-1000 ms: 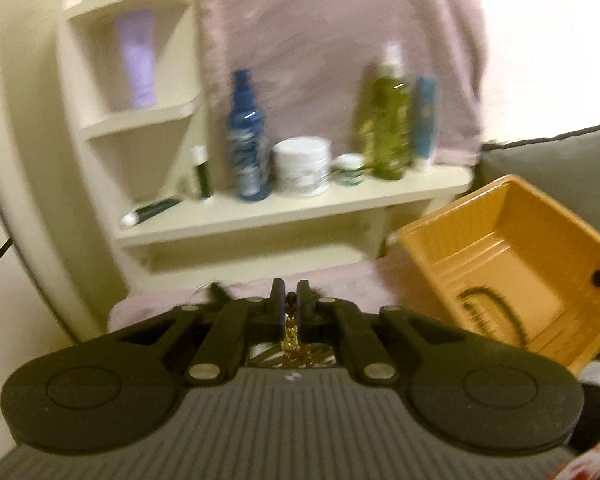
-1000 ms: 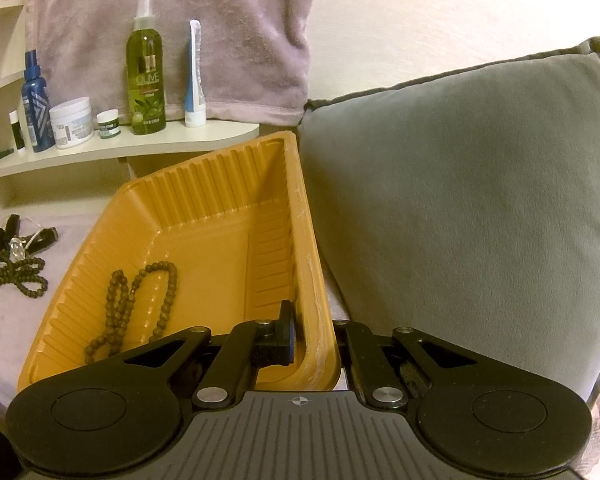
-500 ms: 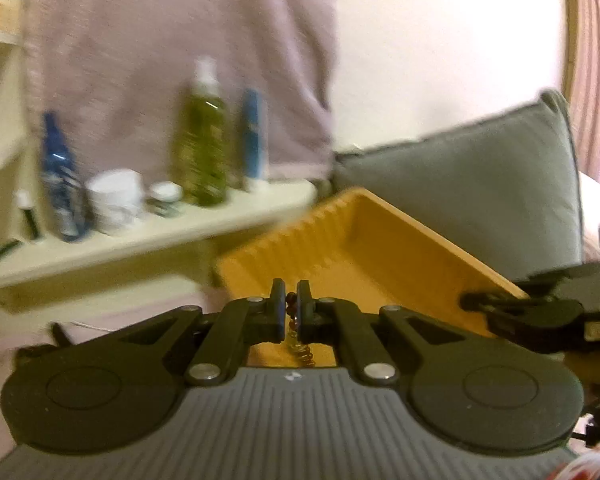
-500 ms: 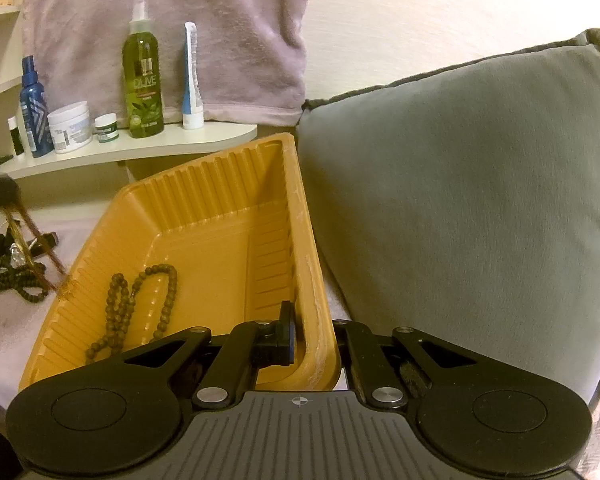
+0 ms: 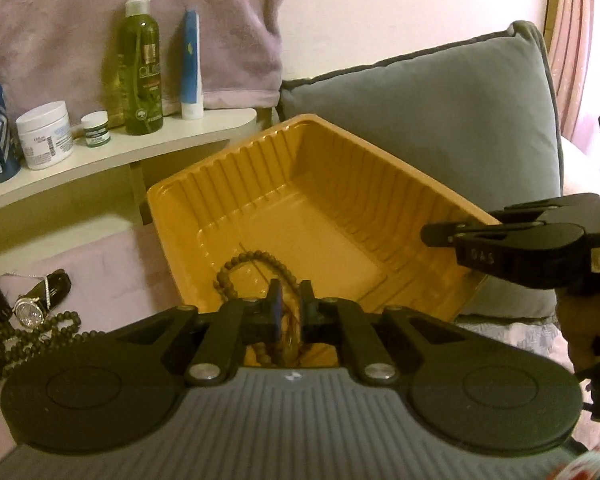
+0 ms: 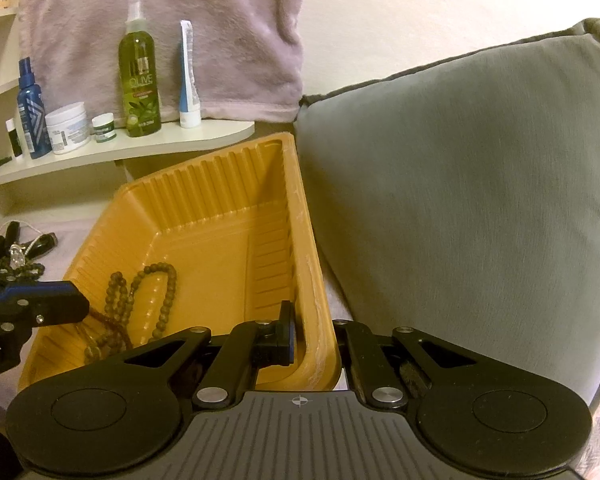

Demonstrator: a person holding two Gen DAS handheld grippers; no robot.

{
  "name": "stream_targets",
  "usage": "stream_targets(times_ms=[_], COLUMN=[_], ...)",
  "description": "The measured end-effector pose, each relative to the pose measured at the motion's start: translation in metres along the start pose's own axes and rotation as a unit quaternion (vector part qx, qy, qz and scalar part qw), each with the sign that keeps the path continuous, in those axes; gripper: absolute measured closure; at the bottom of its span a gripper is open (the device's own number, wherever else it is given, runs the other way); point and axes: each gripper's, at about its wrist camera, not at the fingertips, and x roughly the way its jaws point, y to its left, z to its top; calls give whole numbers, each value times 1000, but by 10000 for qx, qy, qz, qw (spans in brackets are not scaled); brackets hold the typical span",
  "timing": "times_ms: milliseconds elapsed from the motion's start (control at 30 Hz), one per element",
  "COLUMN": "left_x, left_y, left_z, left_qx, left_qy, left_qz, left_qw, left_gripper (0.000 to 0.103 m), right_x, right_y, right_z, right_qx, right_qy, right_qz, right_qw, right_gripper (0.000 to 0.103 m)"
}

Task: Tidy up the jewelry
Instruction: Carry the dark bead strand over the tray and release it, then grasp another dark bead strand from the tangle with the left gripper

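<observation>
1. A pink blanket under a shelf carries an orange tray.
2. Thin reddish jewelry hangs between the left tongs' opening jaws, over the tray's beads.
3. Right tongs clench the tray's rim beside a grey cushion.

The orange tray is open above, hemmed by the grey cushion and shelf.
</observation>
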Motion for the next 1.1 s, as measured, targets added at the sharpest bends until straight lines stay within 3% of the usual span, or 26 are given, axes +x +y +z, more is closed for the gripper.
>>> stream_targets(times_ms=[167,333,567,733,867,1100], left_x=[-10,-31,-52,-57,-58,-49], left_y=[15,47,92,119,137,157], left_z=[-3,-13,-38,-60,-72,-77], left_qx=[-155,-487,-884,-1108,-1304,-1580], left_qy=[-103,-251,-247,-116,-65,-68], left_qz=[291,925,1802,2400,2650,2730], left_qw=[9994,9942,9793,9643,9554,9489], left_gripper=[85,83,80,80,80,80], right_x=[0,0,2,3,2,3], right_y=[0,0,-1,0,0,2], right_z=[0,0,0,0,0,0], right_qx=[-4,-6,-20,-38,-67,-100], right_qy=[-1,2,15,24,33,38], right_qz=[1,1,3,-2,-15,-46], right_qw=[10000,10000,10000,10000,10000,9999], right_gripper=[97,97,97,97,97,97])
